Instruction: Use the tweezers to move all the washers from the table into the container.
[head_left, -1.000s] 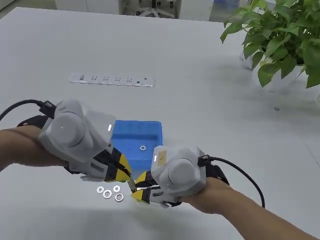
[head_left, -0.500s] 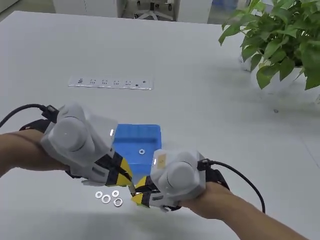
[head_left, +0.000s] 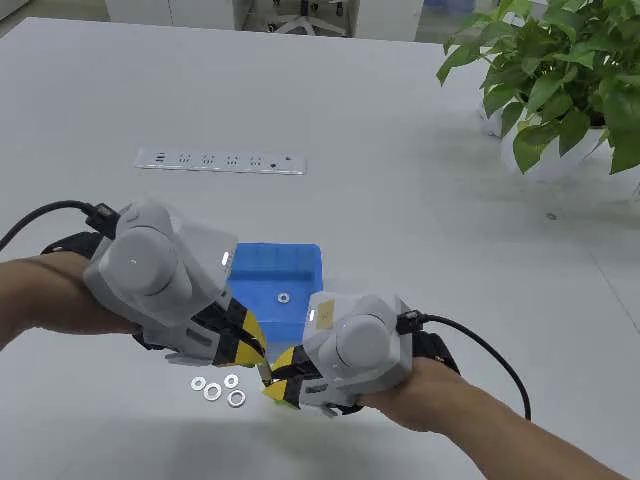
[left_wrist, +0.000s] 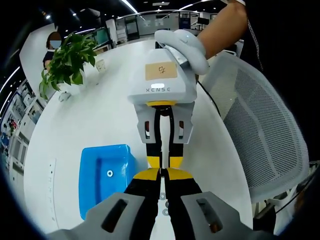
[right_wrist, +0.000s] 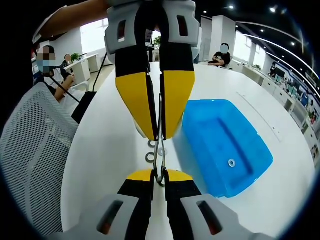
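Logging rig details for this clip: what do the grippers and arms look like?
Left gripper and right gripper have rounded pale grey housings and black jaws with yellow tips. A black cable runs from each. The right housing bears a tan sticker and XENSE lettering. Black straps at the wrists; no sleeves.

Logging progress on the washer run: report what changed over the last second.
Nothing visibly changed. The left gripper and right gripper stay shut on the tweezers; four washers lie on the table beside the blue container, one washer inside it.
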